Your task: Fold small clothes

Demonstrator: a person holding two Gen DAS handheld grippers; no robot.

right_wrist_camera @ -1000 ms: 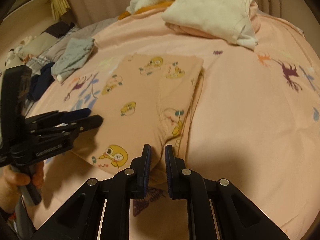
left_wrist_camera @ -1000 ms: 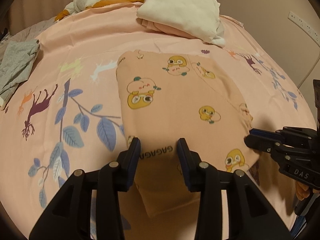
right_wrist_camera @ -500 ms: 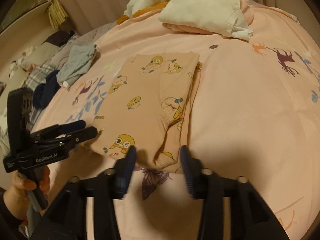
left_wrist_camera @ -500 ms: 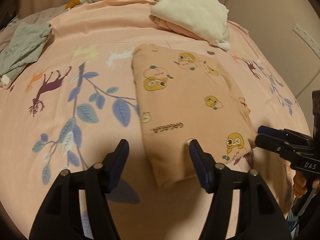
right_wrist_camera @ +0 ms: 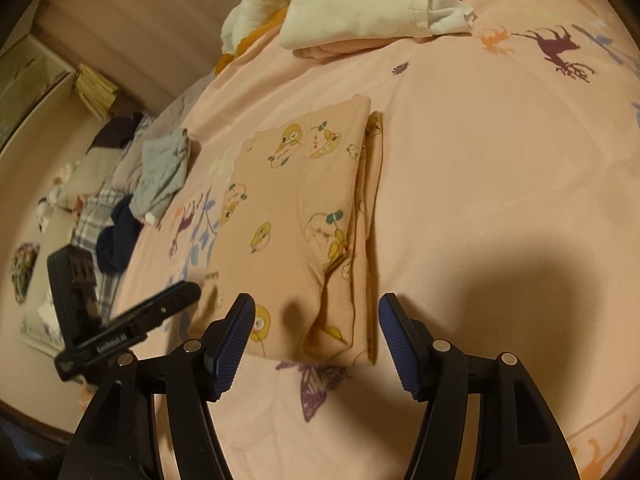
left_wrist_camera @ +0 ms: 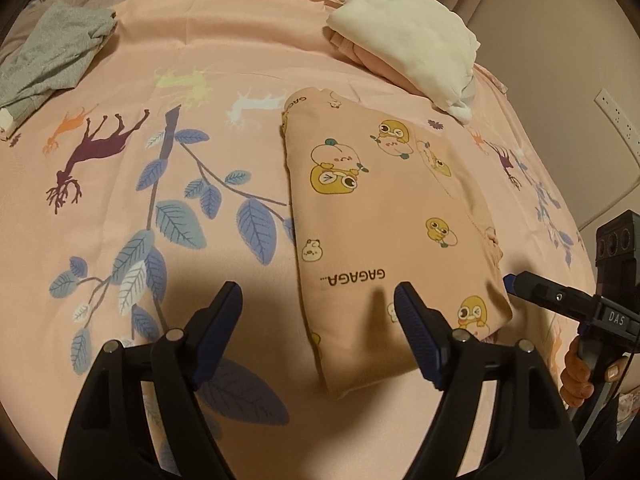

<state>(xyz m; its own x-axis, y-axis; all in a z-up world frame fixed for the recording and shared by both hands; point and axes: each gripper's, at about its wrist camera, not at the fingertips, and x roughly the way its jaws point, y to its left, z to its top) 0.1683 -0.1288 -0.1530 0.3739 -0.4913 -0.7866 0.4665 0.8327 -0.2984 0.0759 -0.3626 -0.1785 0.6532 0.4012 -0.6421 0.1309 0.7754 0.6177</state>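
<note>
On the pink printed bedsheet (left_wrist_camera: 240, 60), a peach garment with duck prints (left_wrist_camera: 392, 216) is laid folded into a long rectangle, its layered edges stacked along one side as seen in the right wrist view. Both tongs are seen just short of its near end. The left gripper (left_wrist_camera: 318, 300) is spread wide, its jaws having just been opening, and nothing is pressed between them. The right gripper (right_wrist_camera: 316, 312) is likewise parted, its jaws also having just been opening, with the garment's near end lying between but not pinched. Beyond the garment, a folded cream and pink pile (left_wrist_camera: 404, 44) is seen, and a grey cloth (left_wrist_camera: 52, 56) is left near the sheet's edge.
</note>
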